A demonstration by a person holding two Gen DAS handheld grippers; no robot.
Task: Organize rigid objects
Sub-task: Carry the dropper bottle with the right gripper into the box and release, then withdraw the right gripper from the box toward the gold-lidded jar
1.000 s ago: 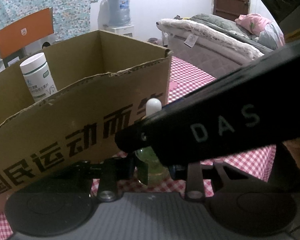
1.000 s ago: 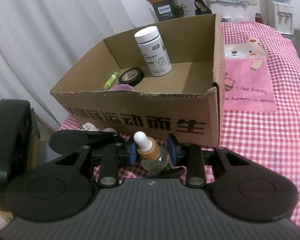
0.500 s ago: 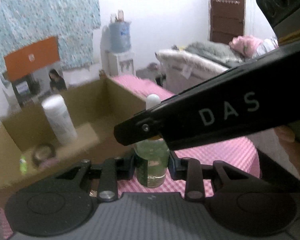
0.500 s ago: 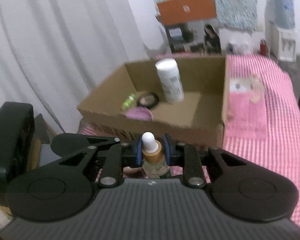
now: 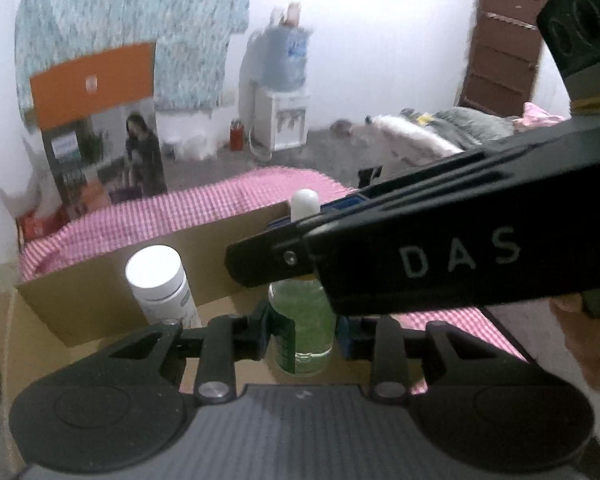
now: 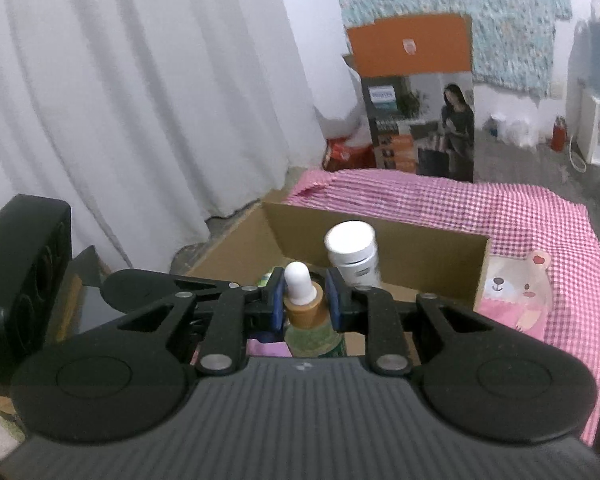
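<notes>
A dropper bottle point(image 5: 302, 332) with green liquid, a tan collar and a white bulb hangs above the near side of an open cardboard box point(image 5: 100, 304). My left gripper point(image 5: 302, 330) is shut on the bottle's body. In the right wrist view, my right gripper point(image 6: 303, 300) is shut on the dropper bottle point(image 6: 302, 314) at its tan collar. The right gripper's black finger point(image 5: 420, 256) crosses the left wrist view. A white pill bottle point(image 6: 352, 252) stands upright inside the box point(image 6: 420, 256), just behind the dropper.
The box sits on a pink checked tablecloth point(image 6: 520, 216) with a bear mat point(image 6: 516, 292) to its right. A purple item point(image 6: 266, 348) lies in the box. A white curtain point(image 6: 140, 100), an orange-topped carton point(image 6: 416, 100) and a water dispenser point(image 5: 284, 92) stand beyond.
Both grippers have risen together with the dropper bottle, from in front of the box's front wall to above its open top. The box's inside has come into view below.
</notes>
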